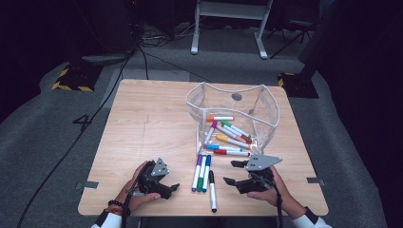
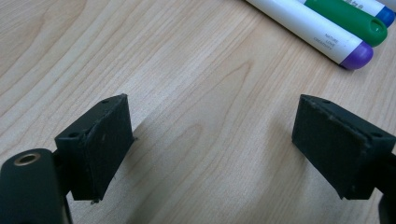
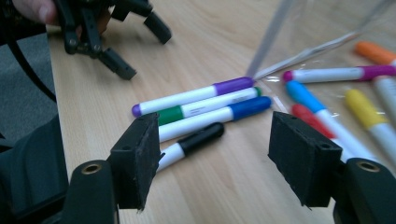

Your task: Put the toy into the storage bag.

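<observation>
Near the front edge of the wooden table, the person's left hand holds the left gripper low over bare wood, jaws apart with nothing between them. Toward the front right corner, the right hand holds the right gripper, its jaws also spread wide and empty, pointing at the loose markers. Between the two grippers, closest to the front edge, lies the black marker, alone and slightly apart from the rest. Just beyond it three markers lie side by side, touching: the purple marker, the green marker and the blue marker. Their far ends reach the mouth of the clear pouch, which lies on its side toward the table's far right corner. Inside it rest more markers, among them orange, magenta, yellow, red and light blue.
</observation>
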`<state>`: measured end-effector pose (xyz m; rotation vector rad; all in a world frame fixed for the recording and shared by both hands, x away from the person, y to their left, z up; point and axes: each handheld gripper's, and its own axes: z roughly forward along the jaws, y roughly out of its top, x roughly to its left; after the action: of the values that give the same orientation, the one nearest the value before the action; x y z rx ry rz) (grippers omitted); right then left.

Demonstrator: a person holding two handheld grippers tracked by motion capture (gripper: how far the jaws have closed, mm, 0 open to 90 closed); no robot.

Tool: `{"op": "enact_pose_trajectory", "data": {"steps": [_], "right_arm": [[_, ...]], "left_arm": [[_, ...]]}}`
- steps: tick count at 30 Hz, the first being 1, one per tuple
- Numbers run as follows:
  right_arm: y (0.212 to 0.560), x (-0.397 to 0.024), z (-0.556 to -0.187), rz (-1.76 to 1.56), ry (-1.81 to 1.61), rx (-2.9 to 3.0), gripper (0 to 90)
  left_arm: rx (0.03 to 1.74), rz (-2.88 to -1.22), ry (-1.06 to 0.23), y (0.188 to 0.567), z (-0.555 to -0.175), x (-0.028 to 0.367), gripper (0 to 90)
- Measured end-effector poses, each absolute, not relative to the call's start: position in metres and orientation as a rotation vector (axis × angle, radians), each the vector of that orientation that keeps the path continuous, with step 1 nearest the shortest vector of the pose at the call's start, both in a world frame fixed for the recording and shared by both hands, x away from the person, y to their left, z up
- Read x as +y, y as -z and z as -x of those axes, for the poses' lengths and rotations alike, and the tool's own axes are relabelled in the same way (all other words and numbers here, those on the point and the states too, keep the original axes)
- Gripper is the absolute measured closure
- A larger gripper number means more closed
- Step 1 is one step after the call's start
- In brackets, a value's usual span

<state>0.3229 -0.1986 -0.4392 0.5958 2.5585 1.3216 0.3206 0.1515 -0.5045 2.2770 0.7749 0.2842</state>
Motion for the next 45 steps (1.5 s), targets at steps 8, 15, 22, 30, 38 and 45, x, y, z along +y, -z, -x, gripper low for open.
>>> {"op": "enact_pose_trajectory", "data": {"steps": [8,15,22,30,38,45], "right_arm": [[0.476,-0.162,-0.321,-0.596,-1.292,2.665,34.3],[0.494,-0.153,-0.326,-0.648,-1.171,2.663,34.0],[0.497,-0.168,-0.336,-0.679,-1.112,2.644,48.0],[0.495,-0.192,-0.348,-0.715,-1.091,2.635,73.8],[0.493,-0.210,-0.356,-0.716,-1.133,2.684,74.9],[0.469,-0.232,-0.355,-0.692,-1.242,2.626,75.0]], "left_arm": [[0.775,-2.277,-0.284,0.504,-0.321,0.151,12.5],[0.775,-2.277,-0.285,0.504,-0.321,0.151,12.5],[0.775,-2.277,-0.285,0.504,-0.321,0.151,12.5],[0.775,-2.277,-0.286,0.504,-0.321,0.151,12.6],[0.777,-2.277,-0.286,0.504,-0.320,0.151,12.6],[0.777,-2.277,-0.286,0.504,-0.320,0.151,12.6]]}}
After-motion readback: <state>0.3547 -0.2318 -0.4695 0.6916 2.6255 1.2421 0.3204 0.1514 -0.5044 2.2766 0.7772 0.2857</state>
